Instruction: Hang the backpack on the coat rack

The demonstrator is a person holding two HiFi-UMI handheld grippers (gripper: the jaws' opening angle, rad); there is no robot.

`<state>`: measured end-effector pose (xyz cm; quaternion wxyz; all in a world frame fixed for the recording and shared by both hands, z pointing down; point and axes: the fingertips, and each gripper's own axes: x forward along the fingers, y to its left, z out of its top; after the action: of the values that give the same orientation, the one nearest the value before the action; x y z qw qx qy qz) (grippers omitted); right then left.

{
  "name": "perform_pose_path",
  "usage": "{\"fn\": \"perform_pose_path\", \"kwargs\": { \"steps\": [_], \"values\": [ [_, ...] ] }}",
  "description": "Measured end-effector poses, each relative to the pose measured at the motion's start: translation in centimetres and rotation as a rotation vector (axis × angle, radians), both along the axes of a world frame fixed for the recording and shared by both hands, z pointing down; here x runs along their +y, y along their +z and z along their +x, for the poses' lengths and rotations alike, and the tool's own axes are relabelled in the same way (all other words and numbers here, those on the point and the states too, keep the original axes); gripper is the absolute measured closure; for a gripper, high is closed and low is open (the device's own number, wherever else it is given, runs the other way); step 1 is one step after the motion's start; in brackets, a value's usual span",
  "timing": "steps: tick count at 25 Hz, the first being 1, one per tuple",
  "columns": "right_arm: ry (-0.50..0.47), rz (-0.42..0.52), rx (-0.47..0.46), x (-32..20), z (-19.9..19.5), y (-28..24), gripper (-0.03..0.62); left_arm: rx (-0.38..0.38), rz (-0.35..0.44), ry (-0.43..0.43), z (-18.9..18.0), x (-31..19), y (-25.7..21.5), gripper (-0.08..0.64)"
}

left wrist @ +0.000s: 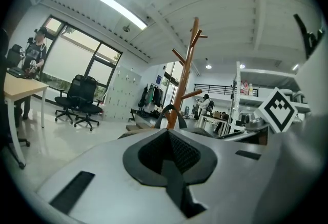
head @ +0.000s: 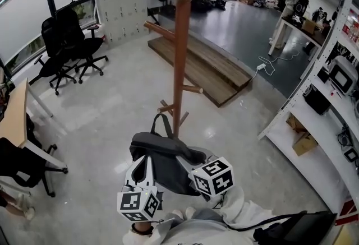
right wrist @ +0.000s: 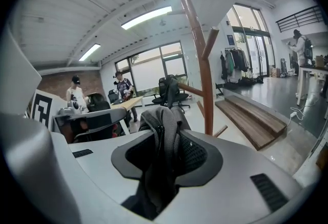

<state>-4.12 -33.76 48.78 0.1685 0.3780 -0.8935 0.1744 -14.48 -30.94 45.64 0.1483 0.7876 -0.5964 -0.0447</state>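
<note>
Holding the backpack [head: 168, 162] low in the frame's middle, near the coat rack [head: 180, 42], the person [head: 196, 230] is pinching its fabric [right wrist: 163, 130] with the right gripper [right wrist: 164, 152] and a strap [left wrist: 173, 184] with the left gripper [left wrist: 166, 154]; raising its top loop [head: 162, 121] over a peg [head: 192, 89] seems best.

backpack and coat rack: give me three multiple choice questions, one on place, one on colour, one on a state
1. Where is the backpack? A on a peg; B held in front of the coat rack, on no peg; C on the floor.
2. What colour is the coat rack? A white; B black; C brown wood.
3. The right gripper is: A shut on backpack fabric; B open and empty; C out of view.
Answers: 1 B, the head view shows it short of the pole; 2 C, pole and pegs are brown; 3 A, fabric bunches between its jaws.
</note>
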Motion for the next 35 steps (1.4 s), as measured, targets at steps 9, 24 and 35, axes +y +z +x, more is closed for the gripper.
{"fn": "perform_pose_path", "kwargs": {
  "steps": [9, 24, 35],
  "values": [
    [-0.017, 0.051, -0.012, -3.0, -1.0, -2.3, 0.469, -0.004, -0.002, -0.003, -0.1, -0.9, 0.1, 0.557],
    [0.04, -0.022, -0.041, -5.0, -0.4, -0.1, 0.469, 0.001, -0.035, -0.008, -0.5, -1.4, 1.2, 0.557],
    [0.079, -0.04, -0.051, -5.9, 0.9, 1.1, 0.469, -0.004, -0.067, 0.027, 1.2, -1.4, 2.0, 0.557]
  ]
}}
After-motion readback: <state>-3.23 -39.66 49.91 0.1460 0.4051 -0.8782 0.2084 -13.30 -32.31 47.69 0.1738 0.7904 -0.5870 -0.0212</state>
